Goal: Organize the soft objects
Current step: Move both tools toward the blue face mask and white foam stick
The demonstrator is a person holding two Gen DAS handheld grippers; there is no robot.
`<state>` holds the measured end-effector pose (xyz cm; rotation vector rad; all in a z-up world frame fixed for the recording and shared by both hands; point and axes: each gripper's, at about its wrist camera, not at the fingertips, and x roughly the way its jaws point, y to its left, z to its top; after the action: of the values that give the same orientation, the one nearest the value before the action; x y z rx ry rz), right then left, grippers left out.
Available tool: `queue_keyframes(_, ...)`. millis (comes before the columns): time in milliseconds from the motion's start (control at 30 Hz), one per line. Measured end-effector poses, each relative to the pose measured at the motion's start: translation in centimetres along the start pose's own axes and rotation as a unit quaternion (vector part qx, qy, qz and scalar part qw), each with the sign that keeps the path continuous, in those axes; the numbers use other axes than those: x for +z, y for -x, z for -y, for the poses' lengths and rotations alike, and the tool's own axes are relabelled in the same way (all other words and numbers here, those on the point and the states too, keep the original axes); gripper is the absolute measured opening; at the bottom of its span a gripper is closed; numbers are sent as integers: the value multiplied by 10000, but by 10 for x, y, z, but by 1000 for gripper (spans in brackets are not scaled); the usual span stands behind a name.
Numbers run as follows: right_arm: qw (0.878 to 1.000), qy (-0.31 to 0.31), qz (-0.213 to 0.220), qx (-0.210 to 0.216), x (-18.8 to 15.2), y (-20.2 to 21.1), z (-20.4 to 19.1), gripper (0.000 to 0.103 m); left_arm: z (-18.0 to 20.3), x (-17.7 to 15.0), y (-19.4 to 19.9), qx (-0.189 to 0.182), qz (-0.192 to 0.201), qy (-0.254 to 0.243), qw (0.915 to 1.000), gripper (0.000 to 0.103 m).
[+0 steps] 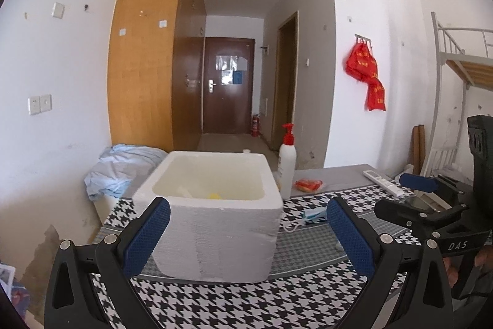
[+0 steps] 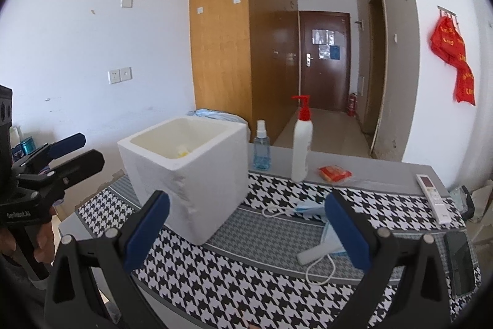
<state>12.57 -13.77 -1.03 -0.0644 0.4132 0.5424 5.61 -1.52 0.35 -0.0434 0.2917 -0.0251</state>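
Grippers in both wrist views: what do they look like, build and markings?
Both match: the left gripper and right gripper have black plastic linkage arms with silver rivets and blue textured finger pads. White lettering marks each body. Bare fingers grip the left handle; no cables visible.

Crumpled blue face masks (image 2: 320,224) on houndstooth cloth, beside white foam box (image 2: 188,171)

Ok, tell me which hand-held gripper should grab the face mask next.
Right. The right hand-held gripper is open, with the face mask lying just by its right finger. The left hand-held gripper faces the foam box.
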Motion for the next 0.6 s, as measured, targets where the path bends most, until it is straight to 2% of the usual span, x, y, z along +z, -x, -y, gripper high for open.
queue_keyframes(600,9991,-204,-85,-365,-14,8,27,102,26,-8,-16,-427,-197,-120,9988,102)
